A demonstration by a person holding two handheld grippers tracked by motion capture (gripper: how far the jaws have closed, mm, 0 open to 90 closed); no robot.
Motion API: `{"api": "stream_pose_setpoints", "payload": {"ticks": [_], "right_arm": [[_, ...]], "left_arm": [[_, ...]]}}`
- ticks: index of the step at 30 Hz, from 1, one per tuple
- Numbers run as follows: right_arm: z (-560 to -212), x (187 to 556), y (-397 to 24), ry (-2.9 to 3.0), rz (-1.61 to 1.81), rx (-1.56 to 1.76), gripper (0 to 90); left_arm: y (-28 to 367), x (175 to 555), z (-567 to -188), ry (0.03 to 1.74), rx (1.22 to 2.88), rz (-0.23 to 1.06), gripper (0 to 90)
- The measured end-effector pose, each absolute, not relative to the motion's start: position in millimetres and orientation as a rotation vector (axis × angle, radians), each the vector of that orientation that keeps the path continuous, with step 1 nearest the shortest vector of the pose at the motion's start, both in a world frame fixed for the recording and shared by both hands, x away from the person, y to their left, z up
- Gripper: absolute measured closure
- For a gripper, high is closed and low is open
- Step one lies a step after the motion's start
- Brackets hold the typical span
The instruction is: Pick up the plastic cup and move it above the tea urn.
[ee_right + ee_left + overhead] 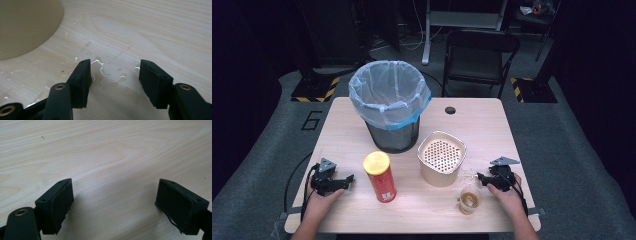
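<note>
My left gripper (348, 178) rests low at the table's front left, a hand behind it, jaws pointing right toward a red can (380, 177) with a yellow lid. In the left gripper view my left gripper (113, 195) stands wide open over bare wood. My right gripper (481, 178) sits at the front right, just above a glass (469, 200) of amber liquid in the picture, and beside a beige tub (437, 177) with a perforated insert. In its own view my right gripper (115, 75) is partly open, with nothing but wet streaks (100, 67) between the pads.
A black mesh bin (392, 137) lined with a pale blue bag stands at the table's middle back. The beige tub's wall (25, 25) is at the upper left of the right gripper view. A cable hole (450, 110) lies behind it. A folding chair (479, 57) stands beyond the table (482, 125).
</note>
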State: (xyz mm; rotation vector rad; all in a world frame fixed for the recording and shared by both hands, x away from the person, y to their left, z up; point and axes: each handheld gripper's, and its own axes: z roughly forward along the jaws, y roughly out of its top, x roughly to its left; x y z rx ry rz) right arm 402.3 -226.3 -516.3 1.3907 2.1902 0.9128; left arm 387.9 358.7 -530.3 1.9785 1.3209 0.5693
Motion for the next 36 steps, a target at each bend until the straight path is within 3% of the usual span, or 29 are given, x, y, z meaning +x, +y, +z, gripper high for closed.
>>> {"api": "stream_pose_setpoints", "payload": {"ticks": [9, 22, 28, 36], "right_arm": [[-468, 396, -223, 2.159, 1.019, 1.381, 60.3], [-398, 422, -197, 2.235, 1.121, 1.253, 62.8], [-395, 437, -176, 2.260, 1.121, 1.202, 62.1], [-412, 453, -158, 2.326, 1.115, 1.210, 76.1]], "left_arm": [[359, 388, -530, 1.321, 1.979, 0.569, 14.1], [359, 388, -530, 1.320, 1.976, 0.572, 14.1], [358, 388, -531, 1.320, 1.972, 0.577, 14.1], [359, 388, -531, 1.315, 1.977, 0.574, 14.0]]}}
